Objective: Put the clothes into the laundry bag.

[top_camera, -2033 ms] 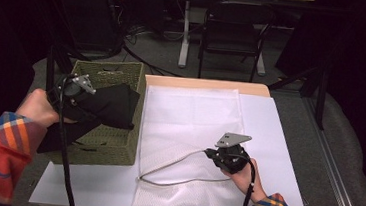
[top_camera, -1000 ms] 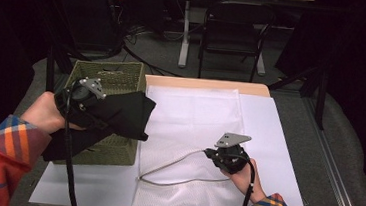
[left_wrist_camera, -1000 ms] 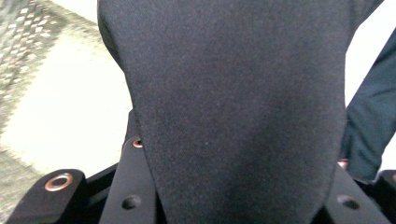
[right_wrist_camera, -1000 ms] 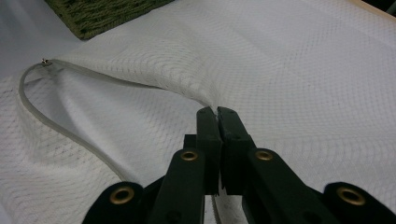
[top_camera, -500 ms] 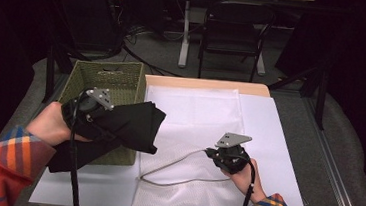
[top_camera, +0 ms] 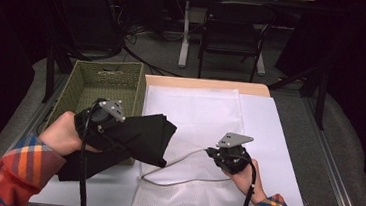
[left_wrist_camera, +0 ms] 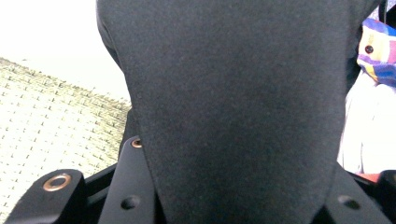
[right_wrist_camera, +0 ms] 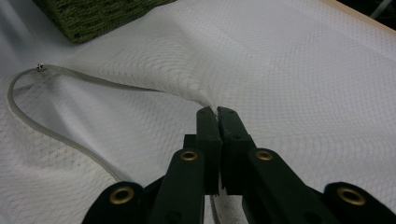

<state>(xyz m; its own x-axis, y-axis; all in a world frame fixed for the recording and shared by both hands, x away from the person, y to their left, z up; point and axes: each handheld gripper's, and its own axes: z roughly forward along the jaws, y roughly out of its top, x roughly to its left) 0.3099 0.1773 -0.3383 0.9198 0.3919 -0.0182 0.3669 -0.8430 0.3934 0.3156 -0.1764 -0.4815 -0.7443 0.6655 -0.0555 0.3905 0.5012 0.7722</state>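
The black cloth [top_camera: 132, 139] is a matte, finely napped fabric, folded thick, and you've got it hanging from your left gripper [top_camera: 100, 121] over the near right corner of the woven basket [top_camera: 104, 78], one end draped out onto the white mesh bag [top_camera: 195, 114] and the other trailing down toward your sleeve. In the left gripper view the cloth [left_wrist_camera: 233, 102] sags in a broad tongue right over the jaws, so I can't tell how they stand, though the cloth clearly hangs from that gripper.

Your right gripper [right_wrist_camera: 217, 114] has its jaws pressed together on a pinch of the mesh bag [right_wrist_camera: 303, 70], right at its edge, pulling the netting up into a soft ridge. The mesh is a fine honeycomb weave, thin and slightly see-through. A pale grey cord-like edging [right_wrist_camera: 42, 126] runs from the pinch in a wide loop with a tiny metal bit at the far corner; from the high view that loop [top_camera: 175, 170] curves out in front of the cloth.

The basket is olive green, rectangular, coarse weave, with a slot handle in the far wall. Everything sits on a smooth white sheet [top_camera: 278, 141] over a tan tabletop [top_camera: 207, 84]. Your sleeves [top_camera: 19, 169] are orange-blue plaid.
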